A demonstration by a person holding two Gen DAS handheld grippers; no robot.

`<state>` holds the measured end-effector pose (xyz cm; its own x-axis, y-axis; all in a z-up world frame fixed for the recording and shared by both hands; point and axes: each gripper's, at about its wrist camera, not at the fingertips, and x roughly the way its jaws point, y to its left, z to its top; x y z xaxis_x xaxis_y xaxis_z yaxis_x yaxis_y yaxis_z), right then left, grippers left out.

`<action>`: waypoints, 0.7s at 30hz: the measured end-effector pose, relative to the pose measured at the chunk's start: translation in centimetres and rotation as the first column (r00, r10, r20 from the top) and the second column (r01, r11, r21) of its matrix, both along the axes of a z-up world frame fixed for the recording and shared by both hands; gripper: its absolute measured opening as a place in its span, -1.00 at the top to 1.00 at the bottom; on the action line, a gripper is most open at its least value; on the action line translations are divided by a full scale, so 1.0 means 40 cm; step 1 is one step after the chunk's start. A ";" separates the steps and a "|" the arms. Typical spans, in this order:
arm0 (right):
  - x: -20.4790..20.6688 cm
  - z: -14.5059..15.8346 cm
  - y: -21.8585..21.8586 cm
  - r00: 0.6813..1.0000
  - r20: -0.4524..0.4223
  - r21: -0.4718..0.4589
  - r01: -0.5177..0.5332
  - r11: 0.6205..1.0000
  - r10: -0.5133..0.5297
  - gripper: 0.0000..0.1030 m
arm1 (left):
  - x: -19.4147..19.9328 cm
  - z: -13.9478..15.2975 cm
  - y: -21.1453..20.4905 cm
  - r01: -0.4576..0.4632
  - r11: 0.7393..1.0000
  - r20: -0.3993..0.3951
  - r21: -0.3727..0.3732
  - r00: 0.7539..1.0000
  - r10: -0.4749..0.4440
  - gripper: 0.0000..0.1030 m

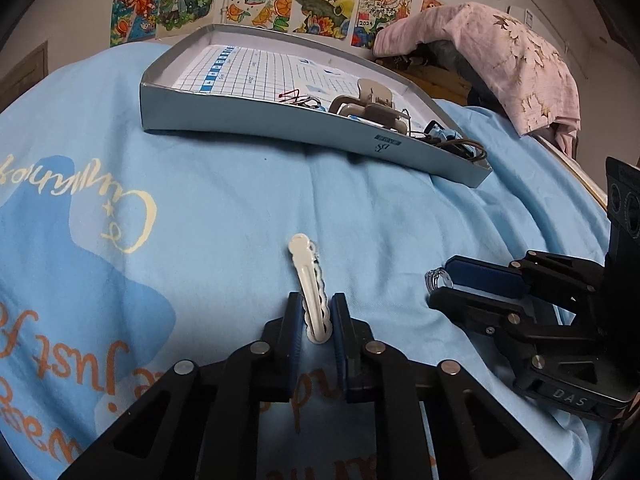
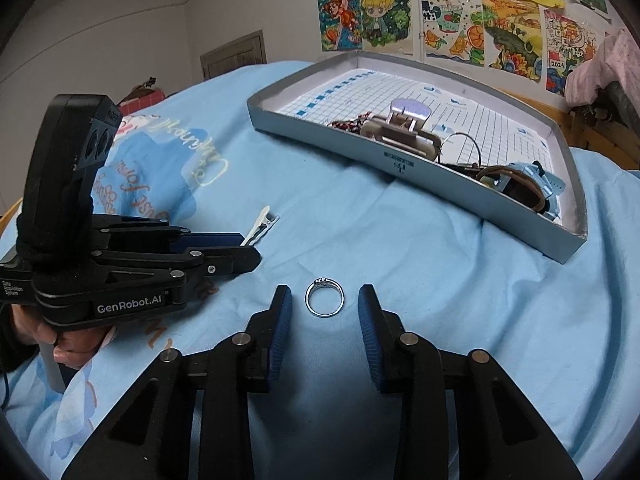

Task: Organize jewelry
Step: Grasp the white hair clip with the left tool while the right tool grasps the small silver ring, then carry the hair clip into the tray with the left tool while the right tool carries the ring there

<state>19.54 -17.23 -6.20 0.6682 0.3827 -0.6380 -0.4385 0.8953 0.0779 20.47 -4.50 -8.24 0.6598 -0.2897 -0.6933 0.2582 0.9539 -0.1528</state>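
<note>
A white hair clip (image 1: 307,276) lies on the blue bedsheet; its near end sits between the pads of my left gripper (image 1: 313,304), which is closed on it. The clip also shows in the right wrist view (image 2: 260,226). A silver ring (image 2: 324,296) lies on the sheet between the spread fingers of my right gripper (image 2: 324,300), which is open and not touching it. The ring shows in the left wrist view (image 1: 438,279) at the right gripper's tips (image 1: 440,284). A grey shallow box (image 1: 248,116) holds a beige claw clip (image 1: 370,106), a blue item and cords.
The box (image 2: 400,168) stands on the bed beyond both grippers. A pink cloth (image 1: 504,56) drapes over furniture at the back right. Drawings (image 2: 460,20) cover the wall. The left gripper's body (image 2: 120,268) is left of the ring.
</note>
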 end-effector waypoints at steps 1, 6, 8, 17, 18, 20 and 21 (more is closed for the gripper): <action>0.000 -0.002 0.002 1.000 -0.003 -0.002 0.000 1.000 0.000 0.53 | -0.001 -0.001 0.001 0.001 1.000 -0.002 -0.002 1.000 -0.001 0.85; -0.003 -0.002 0.007 1.000 -0.007 -0.004 -0.004 1.000 0.004 0.64 | -0.010 0.000 -0.003 -0.002 1.000 0.015 0.007 1.000 0.002 0.90; -0.003 -0.002 0.005 1.000 -0.003 -0.002 -0.005 1.000 0.005 0.65 | -0.017 0.002 -0.005 -0.006 1.000 0.029 0.015 1.000 0.005 0.91; -0.015 0.021 -0.008 0.998 0.053 0.026 0.013 1.000 -0.015 0.65 | -0.036 0.058 -0.007 -0.027 0.999 0.093 0.040 0.995 0.023 0.91; -0.016 0.027 -0.014 0.998 0.062 0.041 0.019 0.999 -0.022 0.65 | -0.039 0.069 -0.006 -0.031 0.999 0.103 0.040 0.994 0.026 0.91; -0.017 0.040 -0.028 0.996 0.079 0.071 0.033 0.997 -0.039 0.65 | -0.042 0.090 -0.007 -0.037 0.998 0.123 0.043 0.992 0.031 0.91; -0.016 0.044 -0.033 0.995 0.086 0.082 0.037 0.996 -0.044 0.65 | -0.044 0.098 -0.008 -0.040 0.998 0.132 0.047 0.991 0.033 0.91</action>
